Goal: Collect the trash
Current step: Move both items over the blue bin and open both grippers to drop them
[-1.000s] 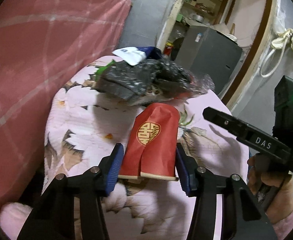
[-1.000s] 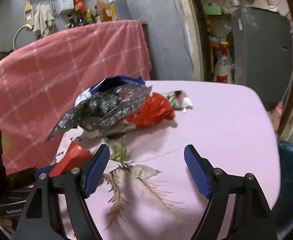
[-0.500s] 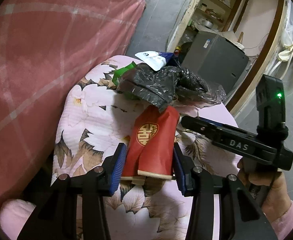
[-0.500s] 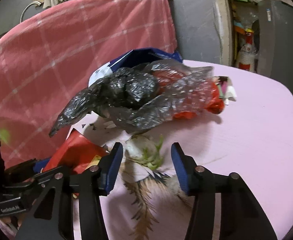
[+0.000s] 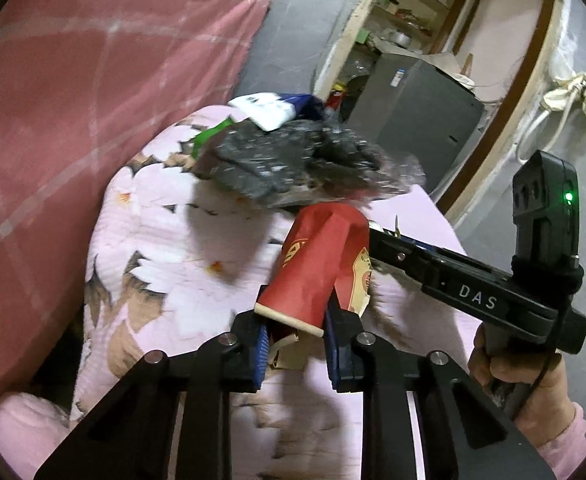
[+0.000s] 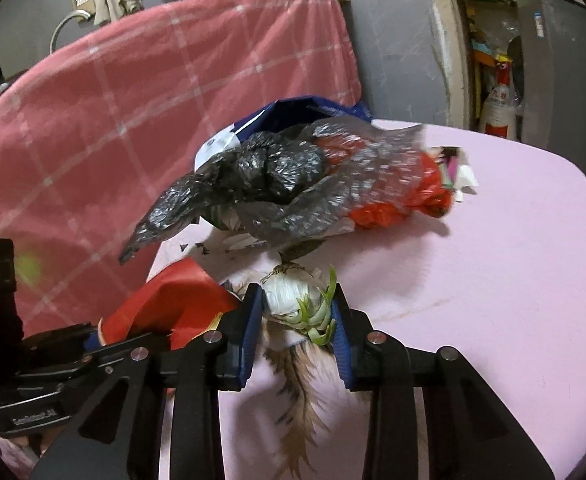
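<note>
Right wrist view: my right jaws grip a sprouting garlic bulb [image 6: 293, 300] just before the black bag [image 6: 277, 176], my left grip a red packet [image 5: 317, 264]; both probably go next into that bag.

We are counting two grippers, left [image 5: 297, 344] and right [image 6: 295, 334], one red paper packet [image 5: 317, 264], one sprouting garlic bulb [image 6: 297, 300], one black plastic bag [image 6: 261, 176], one red plastic bag [image 6: 397, 204], one blue-and-white wrapper [image 5: 269, 110], one pink floral tablecloth [image 5: 165, 248]

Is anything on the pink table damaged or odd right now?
Yes. The red paper cup in the left gripper is crushed flat and creased. The sprouting white garlic bulb sits clamped in the right gripper.
</note>
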{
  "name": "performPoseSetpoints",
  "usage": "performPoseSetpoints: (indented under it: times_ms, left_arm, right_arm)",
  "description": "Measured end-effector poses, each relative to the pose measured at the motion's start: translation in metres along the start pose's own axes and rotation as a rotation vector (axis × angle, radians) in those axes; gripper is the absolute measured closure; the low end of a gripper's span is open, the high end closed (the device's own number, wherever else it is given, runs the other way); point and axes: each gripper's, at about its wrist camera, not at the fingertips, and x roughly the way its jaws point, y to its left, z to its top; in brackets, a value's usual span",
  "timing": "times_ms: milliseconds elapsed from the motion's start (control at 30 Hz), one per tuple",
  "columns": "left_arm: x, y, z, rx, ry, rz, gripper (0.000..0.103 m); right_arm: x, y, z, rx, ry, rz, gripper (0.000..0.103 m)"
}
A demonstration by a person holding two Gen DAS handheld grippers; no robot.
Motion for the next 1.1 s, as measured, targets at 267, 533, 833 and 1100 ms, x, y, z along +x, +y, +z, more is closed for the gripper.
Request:
performPoseSetpoints:
  times_ms: [267,533,833,1100]
  left_arm:
    - [0.006,-0.045,-0.005,0.063,-0.041,-0.038,0.088]
    - [0.031,-0.115,-0.005,0.145,-0.101,-0.112,0.088]
    - [0.093,-0.206,-0.008,0.216,-0.083,-0.209,0.088]
    - [0.159,-0.262,-0.013,0.229,0.0,-0.229,0.088]
  right_arm:
    - [-0.052,-0.024,-0.021,0.036,-0.16,-0.113,0.073]
    - [-0.117,-0.058,-0.045,0.062,-0.346,-0.311,0.073]
    - [-0.185,-0.123,-0.08,0.167,-0.484,-0.529,0.073]
    - [-0.209,-0.191,-0.112,0.273,-0.492,-0.618,0.073]
